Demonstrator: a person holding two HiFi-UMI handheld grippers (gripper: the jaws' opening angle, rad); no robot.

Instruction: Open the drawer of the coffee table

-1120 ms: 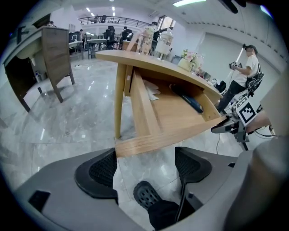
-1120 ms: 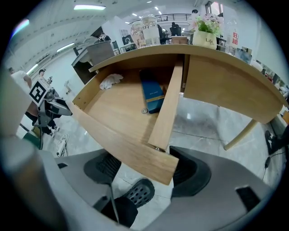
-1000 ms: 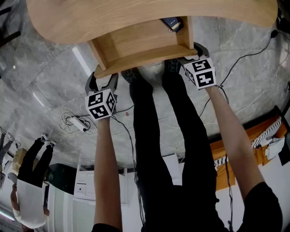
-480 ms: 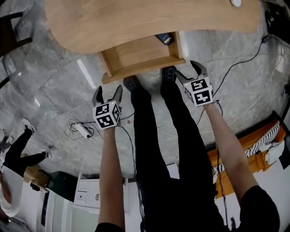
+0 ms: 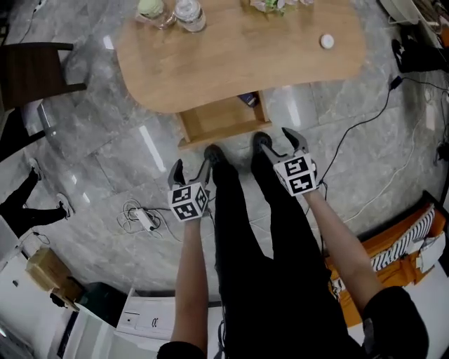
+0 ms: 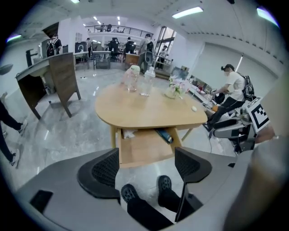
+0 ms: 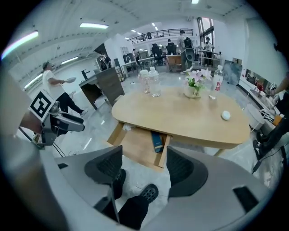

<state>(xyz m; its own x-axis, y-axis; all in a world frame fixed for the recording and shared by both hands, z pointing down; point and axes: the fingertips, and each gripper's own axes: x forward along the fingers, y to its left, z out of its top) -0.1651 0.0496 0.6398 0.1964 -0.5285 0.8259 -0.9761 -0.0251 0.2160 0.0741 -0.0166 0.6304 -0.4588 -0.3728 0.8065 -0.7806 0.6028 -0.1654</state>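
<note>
The oval wooden coffee table (image 5: 238, 59) stands ahead of me, and its drawer (image 5: 223, 120) is pulled out toward my feet. A dark blue item (image 5: 247, 99) lies at the drawer's right rear corner, and a white crumpled thing (image 6: 129, 133) lies at its left rear. My left gripper (image 5: 189, 170) is open and empty, held back from the drawer (image 6: 145, 146) front. My right gripper (image 5: 283, 142) is also open and empty, just right of the drawer's front corner (image 7: 140, 146). Neither gripper touches the drawer.
On the table (image 6: 151, 107) stand two clear bottles (image 5: 179, 12), a small flower vase (image 7: 194, 88) and a white round object (image 5: 327, 41). A dark chair (image 5: 35, 66) stands at the left. Cables (image 5: 140, 214) lie on the grey floor. My shoes (image 5: 235, 147) stand just before the drawer.
Both grippers have pulled back from the drawer front toward me and let go of it. The view has risen, showing the whole table top.
</note>
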